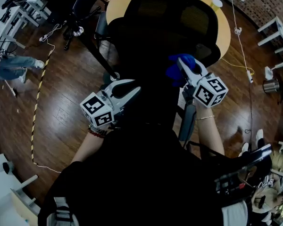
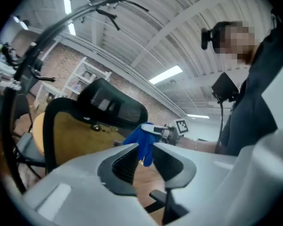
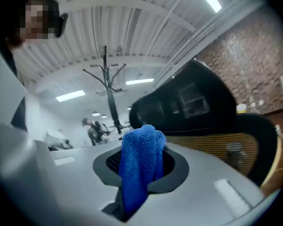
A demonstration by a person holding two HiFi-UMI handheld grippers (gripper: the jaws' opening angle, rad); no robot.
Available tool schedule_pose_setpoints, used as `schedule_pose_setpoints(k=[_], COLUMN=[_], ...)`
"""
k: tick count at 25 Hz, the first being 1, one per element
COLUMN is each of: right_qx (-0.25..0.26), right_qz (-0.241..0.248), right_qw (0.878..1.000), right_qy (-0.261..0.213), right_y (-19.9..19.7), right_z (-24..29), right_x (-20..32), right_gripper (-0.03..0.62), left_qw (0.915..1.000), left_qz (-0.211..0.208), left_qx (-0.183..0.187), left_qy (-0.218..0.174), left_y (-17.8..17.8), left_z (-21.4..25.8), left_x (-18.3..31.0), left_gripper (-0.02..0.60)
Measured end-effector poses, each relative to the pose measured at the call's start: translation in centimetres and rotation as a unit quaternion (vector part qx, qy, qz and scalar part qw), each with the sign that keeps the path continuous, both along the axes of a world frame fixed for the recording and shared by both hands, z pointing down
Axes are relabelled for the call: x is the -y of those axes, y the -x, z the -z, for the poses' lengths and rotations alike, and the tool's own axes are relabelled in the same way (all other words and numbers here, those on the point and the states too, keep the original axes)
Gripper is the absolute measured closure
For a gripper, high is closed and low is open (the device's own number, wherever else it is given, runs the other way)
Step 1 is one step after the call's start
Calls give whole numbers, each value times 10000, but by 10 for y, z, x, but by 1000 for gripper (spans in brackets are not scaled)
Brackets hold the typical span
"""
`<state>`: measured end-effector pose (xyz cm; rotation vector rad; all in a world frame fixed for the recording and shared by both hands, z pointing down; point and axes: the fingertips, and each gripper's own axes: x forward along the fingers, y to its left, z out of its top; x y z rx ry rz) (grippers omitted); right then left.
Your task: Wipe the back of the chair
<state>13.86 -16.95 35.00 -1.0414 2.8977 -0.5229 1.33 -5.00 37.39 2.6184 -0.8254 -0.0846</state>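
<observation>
The black office chair (image 1: pixel 166 20), with mesh back and headrest, stands straight ahead in the head view. My right gripper (image 1: pixel 181 64) is shut on a bunched blue cloth (image 1: pixel 175 70) and hovers at the right side of the chair's back; whether the cloth touches the mesh I cannot tell. In the right gripper view the blue cloth (image 3: pixel 139 166) hangs from the right gripper (image 3: pixel 141 150), with the headrest (image 3: pixel 193 100) beyond. My left gripper (image 1: pixel 137 89) sits lower left, jaws slightly parted and empty. Through the left gripper (image 2: pixel 144 149) I see the cloth (image 2: pixel 142 140) and the chair back (image 2: pixel 75 135).
A round wooden table (image 1: pixel 117 1) stands behind the chair. A black stand's legs (image 1: pixel 78 31) spread at the upper left. White shelving (image 1: pixel 275 32) and a metal bin (image 1: pixel 271 85) are at the right. Striped tape (image 1: pixel 37 98) runs along the wooden floor; a person's legs (image 1: pixel 14 66) are at far left.
</observation>
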Motion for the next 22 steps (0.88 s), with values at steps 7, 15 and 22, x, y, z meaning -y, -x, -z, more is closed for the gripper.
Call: schedule_pose_setpoints(k=[7,15,22], right_qx=[1054,428,250], right_qz=[1829,1604,1154], right_qw=[9774,9857,9911], right_qy=[-84,-280,-618], right_y=[89,77,60], right_z=[86,83,85], right_x=[-91,-97,-88], right_gripper=[519,428,565], left_qw=[9851,9924,9902], left_qz=[-1204,-430,-839], left_qx=[221,-576,-224], left_qy=[-1210,-996,-1096], left_y=[-64,-27,-42], left_z=[48,65,59], left_x=[6,36,33], left_gripper=[326,512,488])
